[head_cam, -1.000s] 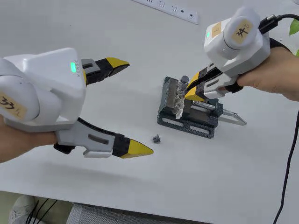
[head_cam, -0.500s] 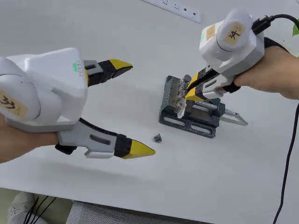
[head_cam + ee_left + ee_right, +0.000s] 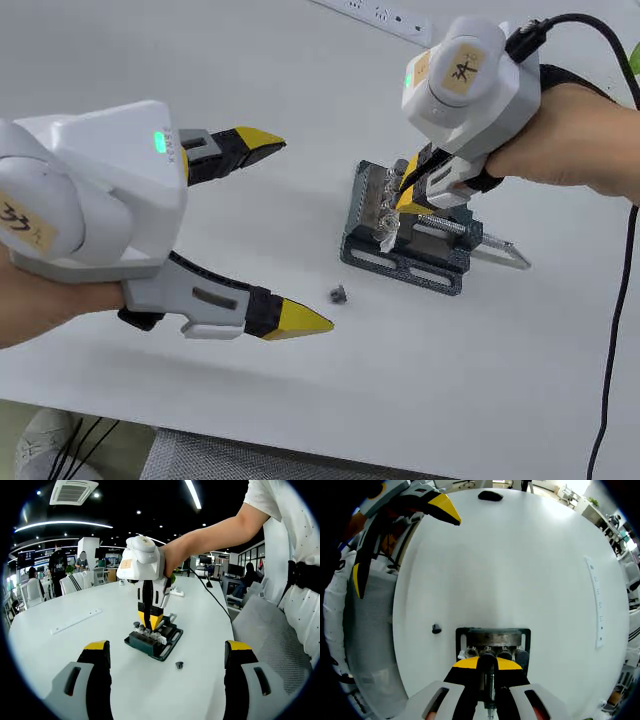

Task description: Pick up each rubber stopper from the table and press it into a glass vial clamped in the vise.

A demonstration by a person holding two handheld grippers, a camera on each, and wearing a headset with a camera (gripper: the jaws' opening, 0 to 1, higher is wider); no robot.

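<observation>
A dark vise (image 3: 405, 262) (image 3: 159, 648) (image 3: 493, 632) stands on the white table with a row of glass vials (image 3: 382, 212) (image 3: 472, 653) clamped in it. One vial at the row's end carries a dark stopper (image 3: 521, 656). My right gripper (image 3: 404, 196) (image 3: 149, 622) (image 3: 487, 663) points down onto the middle vials, shut on a dark rubber stopper between its yellow tips. A loose grey stopper (image 3: 337, 294) (image 3: 179, 665) (image 3: 436, 628) lies on the table in front of the vise. My left gripper (image 3: 285, 230) (image 3: 167, 647) hovers wide open to the left, holding nothing.
A white power strip (image 3: 385, 18) (image 3: 75, 622) (image 3: 597, 605) lies at the far side of the table. A black cable (image 3: 615, 340) trails down the right. The table's near edge (image 3: 300, 455) runs close below my left gripper. People and chairs fill the room behind.
My right gripper has shifted left and slightly up over the vial row, now covering the stoppered end vial in the head view. The left gripper and the loose stopper have stayed put.
</observation>
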